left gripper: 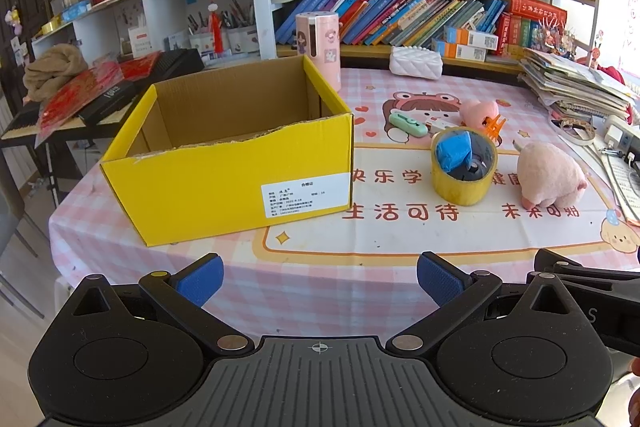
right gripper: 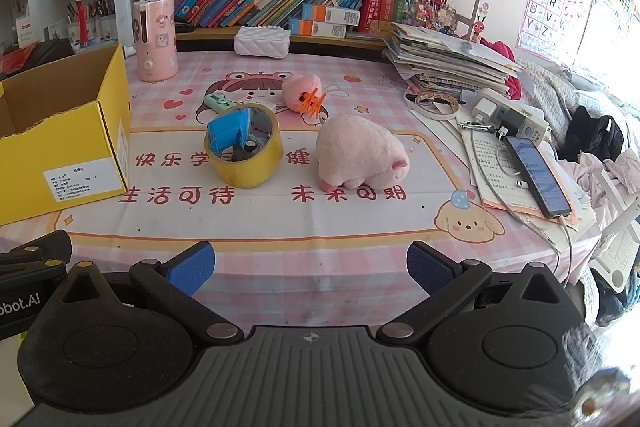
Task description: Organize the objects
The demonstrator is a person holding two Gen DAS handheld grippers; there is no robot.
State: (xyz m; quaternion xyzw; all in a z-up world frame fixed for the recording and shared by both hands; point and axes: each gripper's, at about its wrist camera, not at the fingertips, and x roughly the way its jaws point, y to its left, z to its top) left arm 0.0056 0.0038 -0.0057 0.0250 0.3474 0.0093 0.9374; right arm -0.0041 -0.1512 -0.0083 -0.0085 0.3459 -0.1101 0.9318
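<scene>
An open yellow cardboard box [left gripper: 224,179] stands on the pink tablecloth at the left; its inside looks empty. To its right stands a yellow tape roll [left gripper: 464,167] with a blue object and a dark piece inside. A pink plush pig [left gripper: 550,175] lies right of the roll. Behind them lie a green stapler-like item [left gripper: 406,123], an orange hair clip [left gripper: 496,125] and a pink round toy [left gripper: 478,111]. My left gripper [left gripper: 318,281] is open and empty near the table's front edge. My right gripper [right gripper: 310,267] is open and empty, facing the roll [right gripper: 244,155] and pig [right gripper: 360,155].
A pink canister [right gripper: 155,39] and a white quilted case [right gripper: 262,41] stand at the back by the bookshelf. A stack of papers [right gripper: 448,63], a power strip [right gripper: 512,119] and a phone [right gripper: 538,175] with cables lie at the right.
</scene>
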